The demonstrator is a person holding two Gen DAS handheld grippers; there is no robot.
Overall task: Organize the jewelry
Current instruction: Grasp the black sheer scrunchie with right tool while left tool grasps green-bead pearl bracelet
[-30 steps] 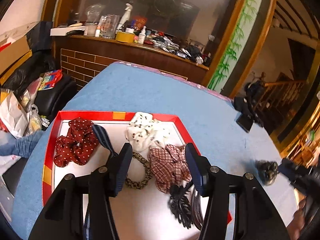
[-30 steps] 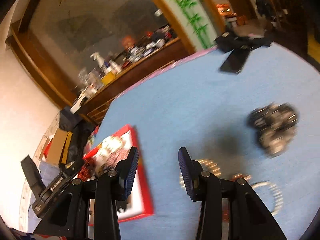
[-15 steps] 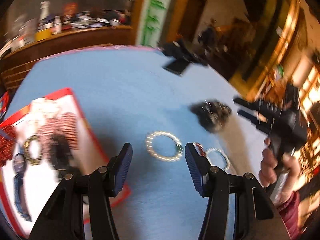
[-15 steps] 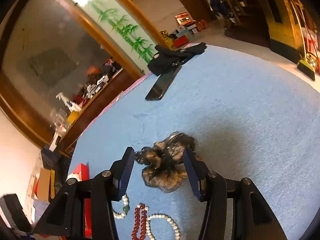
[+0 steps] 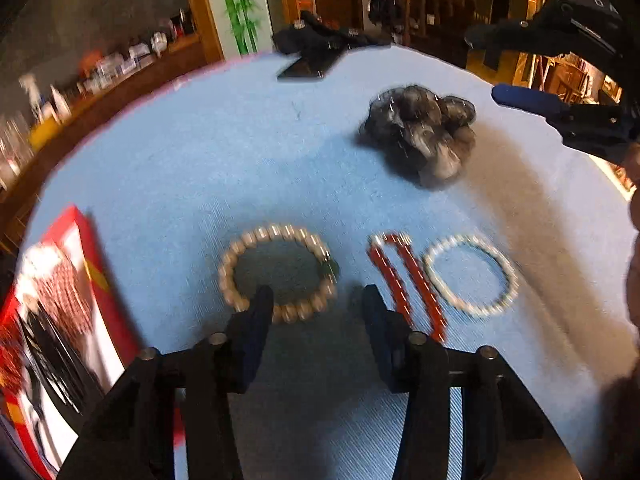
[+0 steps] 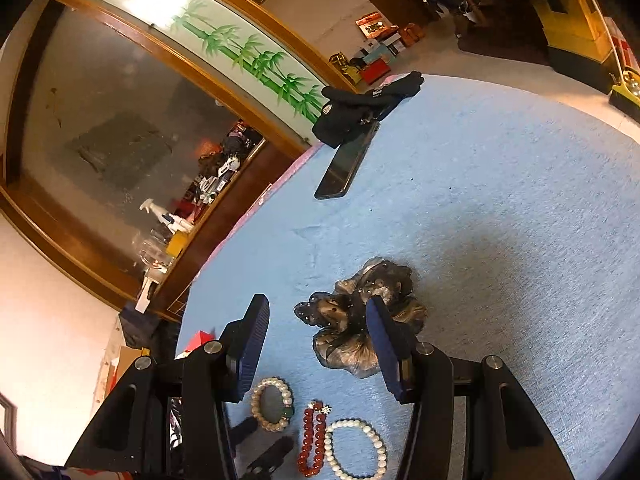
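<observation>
- Left gripper [image 5: 316, 300], two black arms with dark blue pads, hangs low over a round table under blue cloth [image 5: 200, 168]; its jaws are closing, apart, clamped on nothing — the near rim of a cream bead bracelet with one green bead [image 5: 276, 274] lies between them.
- Beside that bracelet lie a red bead bracelet [image 5: 404, 280] pressed narrow, then a white pearl bracelet [image 5: 472, 274].
- Right gripper [image 6: 316, 340], of the same build, stands with jaws apart over a grey-brown gauzy scrunchie [image 6: 352, 320], not gripping it.
- Red-rimmed tray of hair accessories [image 5: 60, 312] sits at the table's left edge.
- Black phone [image 6: 346, 164] and dark gloves [image 6: 360, 104] lie at the far side.
</observation>
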